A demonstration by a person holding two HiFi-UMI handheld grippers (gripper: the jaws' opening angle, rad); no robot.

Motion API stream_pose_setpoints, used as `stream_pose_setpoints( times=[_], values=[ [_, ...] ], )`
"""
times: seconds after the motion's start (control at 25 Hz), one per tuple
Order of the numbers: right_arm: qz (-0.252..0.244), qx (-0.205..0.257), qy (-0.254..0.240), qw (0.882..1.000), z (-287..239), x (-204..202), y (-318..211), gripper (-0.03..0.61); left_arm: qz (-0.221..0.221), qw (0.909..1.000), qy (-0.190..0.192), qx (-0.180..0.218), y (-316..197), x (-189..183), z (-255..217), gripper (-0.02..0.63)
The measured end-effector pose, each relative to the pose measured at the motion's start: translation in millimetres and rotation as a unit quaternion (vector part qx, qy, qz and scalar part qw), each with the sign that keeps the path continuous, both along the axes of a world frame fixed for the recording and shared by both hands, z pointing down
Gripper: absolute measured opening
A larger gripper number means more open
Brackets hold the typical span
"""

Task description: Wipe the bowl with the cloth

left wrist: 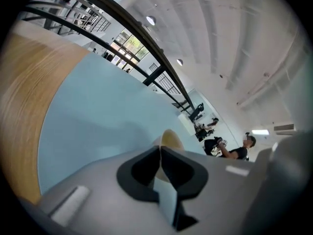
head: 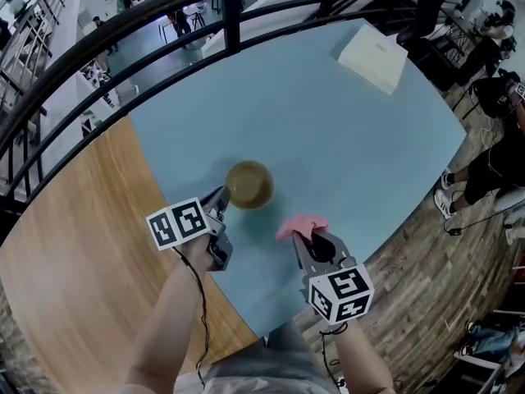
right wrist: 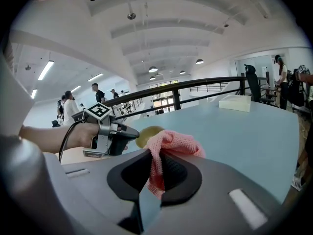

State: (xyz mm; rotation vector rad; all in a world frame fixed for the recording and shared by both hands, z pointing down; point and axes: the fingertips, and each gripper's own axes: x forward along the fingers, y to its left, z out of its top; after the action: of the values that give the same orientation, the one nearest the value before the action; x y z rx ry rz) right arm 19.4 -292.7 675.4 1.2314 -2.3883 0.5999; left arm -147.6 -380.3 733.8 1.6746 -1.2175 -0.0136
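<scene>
Wiping looks imminent: left tongs (head: 222,197) pinch the bowl (head: 248,184) by its rim, right tongs (head: 306,239) clamp the cloth (head: 302,225), due inside next.

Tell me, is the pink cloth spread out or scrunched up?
Scrunched up: the pink cloth bunches in folds, pinched between the right gripper's shut jaws.

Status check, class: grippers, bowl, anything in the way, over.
Left gripper shut on rim of olive-brown round bowl. Right gripper shut on pink mesh cloth, short of bowl. Nothing between them.
</scene>
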Motion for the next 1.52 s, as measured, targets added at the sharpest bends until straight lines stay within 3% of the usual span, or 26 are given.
stream_pose_setpoints(
  times=[0.48,0.68,0.88,1.08,1.32,1.52],
  values=[
    [-0.006,0.0,0.002,1.0,24,2,-11,0.04,-0.02,0.9994,0.022,-0.02,-9,1,38,0.009],
    [-0.007,0.001,0.0,1.0,21,3,-7,0.039,-0.02,0.9989,0.041,-0.013,-8,5,30,0.034],
    [-0.013,0.004,0.001,1.0,8,5,2,0.04,-0.021,0.9991,0.035,-0.015,4,9,15,0.061],
    [-0.017,0.018,0.0,1.0,-24,7,6,0.04,-0.016,0.9997,0.019,-0.008,18,10,-14,0.061],
    [-0.028,0.039,0.007,0.999,-68,7,19,0.039,0.007,0.9997,-0.011,0.023,40,17,-66,0.028],
    [-0.035,0.067,0.004,0.997,-121,3,31,0.04,0.024,0.9982,-0.013,0.053,75,25,-116,0.009]
  ],
)
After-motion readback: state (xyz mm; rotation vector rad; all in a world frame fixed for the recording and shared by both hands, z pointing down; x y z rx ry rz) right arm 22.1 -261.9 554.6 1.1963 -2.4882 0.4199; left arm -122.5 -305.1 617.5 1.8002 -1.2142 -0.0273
